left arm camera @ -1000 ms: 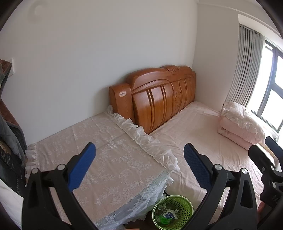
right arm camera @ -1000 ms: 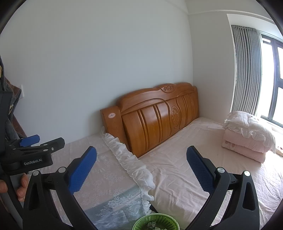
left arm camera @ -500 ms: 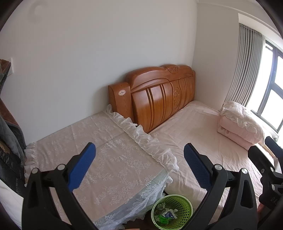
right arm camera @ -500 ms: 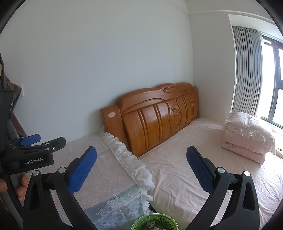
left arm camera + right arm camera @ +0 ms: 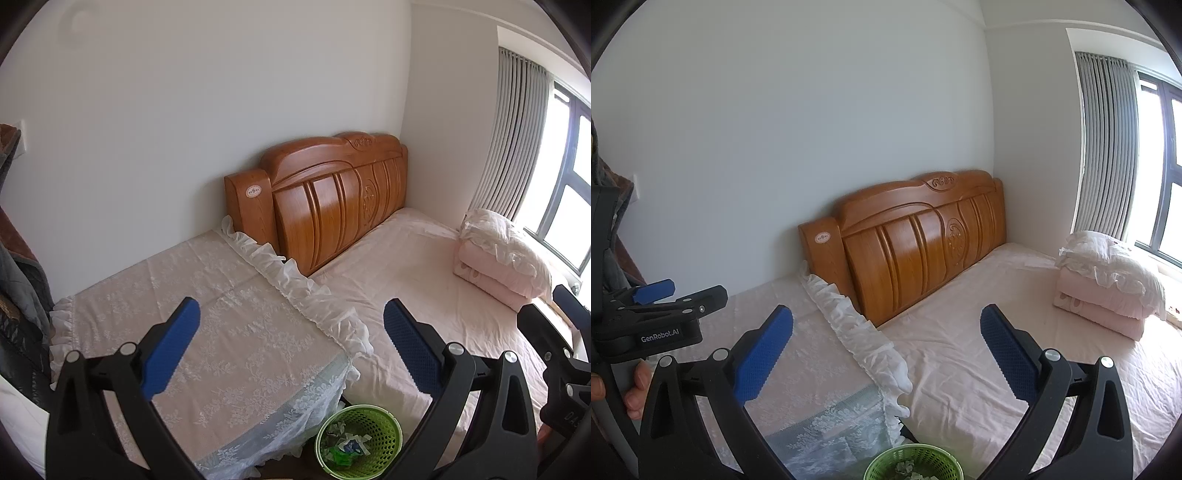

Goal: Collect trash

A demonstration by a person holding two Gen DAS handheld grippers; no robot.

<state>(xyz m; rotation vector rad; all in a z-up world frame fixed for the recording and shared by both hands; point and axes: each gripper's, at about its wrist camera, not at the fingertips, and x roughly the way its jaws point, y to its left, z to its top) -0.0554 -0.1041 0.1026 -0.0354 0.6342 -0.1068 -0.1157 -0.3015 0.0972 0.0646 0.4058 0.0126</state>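
- Bedroom: white wall, wooden headboard (image 5: 332,206), pink bed (image 5: 417,280), folded quilt (image 5: 498,254) by the window.
- Lace-covered counter (image 5: 207,317) beside the bed; no loose trash visible on its top or on the bed.
- Green basket (image 5: 358,441) on the floor between counter and bed, holding paper scraps and wrappers (image 5: 345,445) (only its rim shows in the right view).
- Left tongs (image 5: 291,347): wide open, holding nothing, above the counter.
- Right tongs (image 5: 886,354): wide open, holding nothing, above the bed edge.
- Judgement: collection looks mostly done; whatever remains lies outside these views.
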